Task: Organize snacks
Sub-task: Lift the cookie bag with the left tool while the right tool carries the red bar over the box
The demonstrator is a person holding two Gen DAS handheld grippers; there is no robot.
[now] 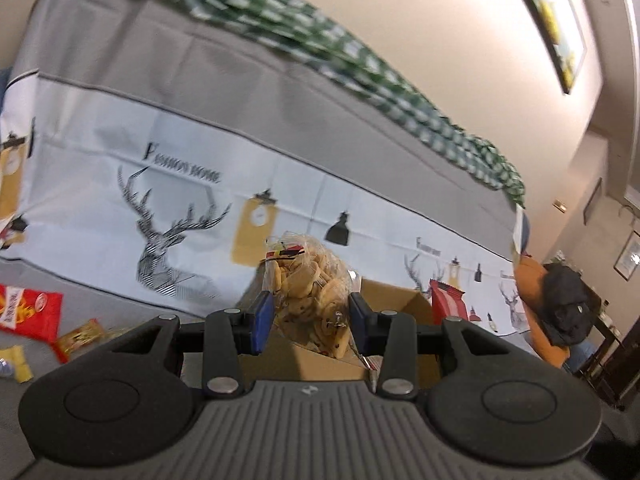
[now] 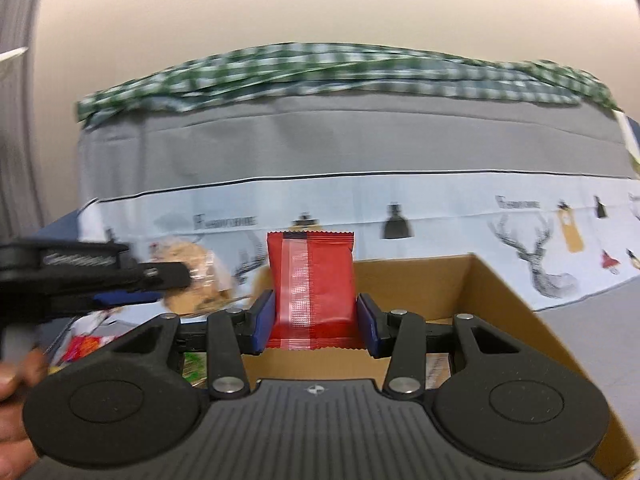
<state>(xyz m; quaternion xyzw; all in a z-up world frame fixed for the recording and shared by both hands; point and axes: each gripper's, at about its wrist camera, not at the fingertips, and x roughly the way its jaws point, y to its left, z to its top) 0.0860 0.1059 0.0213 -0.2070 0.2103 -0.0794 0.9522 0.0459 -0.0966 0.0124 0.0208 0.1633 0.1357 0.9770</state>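
Left claw (image 1: 310,318) pinching clear crinkled cookie bag (image 1: 310,280); right claw (image 2: 316,326) pinching upright red glossy packet (image 2: 310,280) above cardboard box (image 2: 492,300)

This place looks like a home, most likely a living room. A large sofa (image 1: 224,92) fills the view, and it is covered with a grey and white cloth (image 1: 280,184) printed with deer heads, hanging lamps and the words "Fashion Home". A green checked blanket (image 2: 360,68) lies along the top of the sofa back. On the cream wall above hangs a framed picture (image 1: 552,16), and smaller frames (image 1: 630,254) hang on the far wall. An orange cushion with a black garment (image 1: 568,304) on it lies at the sofa end. Snack packets (image 1: 28,310) lie scattered on the seat beside a cardboard box (image 2: 496,292).
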